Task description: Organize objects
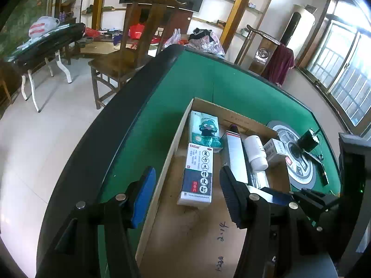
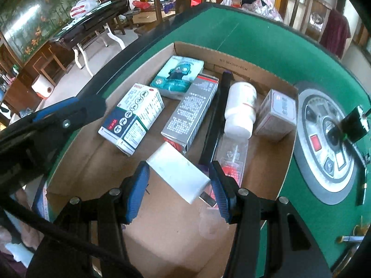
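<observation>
Cardboard box [image 2: 234, 66]: open-topped, resting on the green table [image 2: 266, 34]; near edge cut off at the bottom of both views.
White block [image 2: 178, 176]: clamped slantwise between the pads of the right gripper [image 2: 179, 190], above the box floor near its front; underside hidden.
Right gripper jaws: part-way apart, clenched on the white block, both blue pads against its ends.
Left gripper [image 1: 185, 197]: jaws spread and released, nothing between them; left finger outside the box wall, right finger over the box floor.
White and navy carton [image 1: 197, 173]: lying flat in the box just ahead of the left gripper, clear of both fingers.
Tissue pack [image 2: 177, 75]: teal, with a cartoon face, at the far left corner of the box, touching the carton's far end.
Grey carton [image 2: 192, 111]: lying lengthwise, mid-box.
Black strip [image 2: 215, 120]: long and thin, beside the grey carton; what it is, hard to tell.
White bottle [image 2: 240, 108]: on its side, right of the strip.
Clear packet [image 2: 230, 159]: red contents inside, partly hidden behind the right gripper's pad; contents unreadable.
Small carton [image 2: 276, 115]: pale, against the right wall.
Count in box: three cartons, one tissue pack, one bottle, one strip, one packet.
Round panel [image 2: 324, 139]: grey, set in the table right of the box, buttons blurred.
Wooden chair [image 1: 129, 46]: one, beyond the table's left edge.
</observation>
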Demonstrator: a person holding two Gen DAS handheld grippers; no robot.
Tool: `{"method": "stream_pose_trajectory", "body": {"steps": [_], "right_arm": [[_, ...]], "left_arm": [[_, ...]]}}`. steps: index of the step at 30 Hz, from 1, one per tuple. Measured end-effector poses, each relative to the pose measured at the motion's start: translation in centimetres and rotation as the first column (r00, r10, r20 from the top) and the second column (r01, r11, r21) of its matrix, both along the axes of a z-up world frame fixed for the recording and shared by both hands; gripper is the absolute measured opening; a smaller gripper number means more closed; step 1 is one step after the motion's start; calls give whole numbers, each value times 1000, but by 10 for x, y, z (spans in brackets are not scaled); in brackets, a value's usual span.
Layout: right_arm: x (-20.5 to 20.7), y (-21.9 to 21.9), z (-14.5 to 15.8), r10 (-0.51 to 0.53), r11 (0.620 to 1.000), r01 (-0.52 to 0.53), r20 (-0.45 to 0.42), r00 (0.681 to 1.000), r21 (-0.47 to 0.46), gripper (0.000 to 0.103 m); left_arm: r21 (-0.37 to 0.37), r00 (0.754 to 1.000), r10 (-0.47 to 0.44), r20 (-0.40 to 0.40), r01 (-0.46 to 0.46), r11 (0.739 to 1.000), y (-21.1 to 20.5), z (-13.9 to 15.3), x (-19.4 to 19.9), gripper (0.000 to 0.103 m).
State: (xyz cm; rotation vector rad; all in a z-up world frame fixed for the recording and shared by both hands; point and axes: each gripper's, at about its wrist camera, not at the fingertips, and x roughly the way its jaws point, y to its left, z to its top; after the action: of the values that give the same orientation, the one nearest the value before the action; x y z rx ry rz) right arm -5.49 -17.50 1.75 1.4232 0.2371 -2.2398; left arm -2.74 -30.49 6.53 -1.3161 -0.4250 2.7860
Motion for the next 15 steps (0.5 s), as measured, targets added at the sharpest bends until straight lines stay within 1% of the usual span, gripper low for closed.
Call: {"method": "stream_pose_trajectory", "body": {"steps": [4,6,8,11,13,15], "right_arm": [[2,14,14,-11,998,11,-8,1000,-54,52],[4,31,26,-34,994,32,-16,999,-104,52],[8,45,36,-57,990,52,-36,998,-131,53],[19,70,50,-82,987,70,-83,993,-143,58],[28,87,57,-108,986,92,-117,987,-137,58],[37,109,60,-139,982,120,-127,982,-146,59]], "left_arm": [[3,1000,-1,0,1,1000,3,3,7,55],[6,1000,-1,8,1,1000,5,4,12,55],[9,1000,-5,11,5,1000,10,9,21,55],[22,999,-45,-15,45,999,27,20,35,55],[31,996,-77,-35,78,996,44,27,46,62],[32,993,-108,-46,109,993,63,32,55,63]]}}
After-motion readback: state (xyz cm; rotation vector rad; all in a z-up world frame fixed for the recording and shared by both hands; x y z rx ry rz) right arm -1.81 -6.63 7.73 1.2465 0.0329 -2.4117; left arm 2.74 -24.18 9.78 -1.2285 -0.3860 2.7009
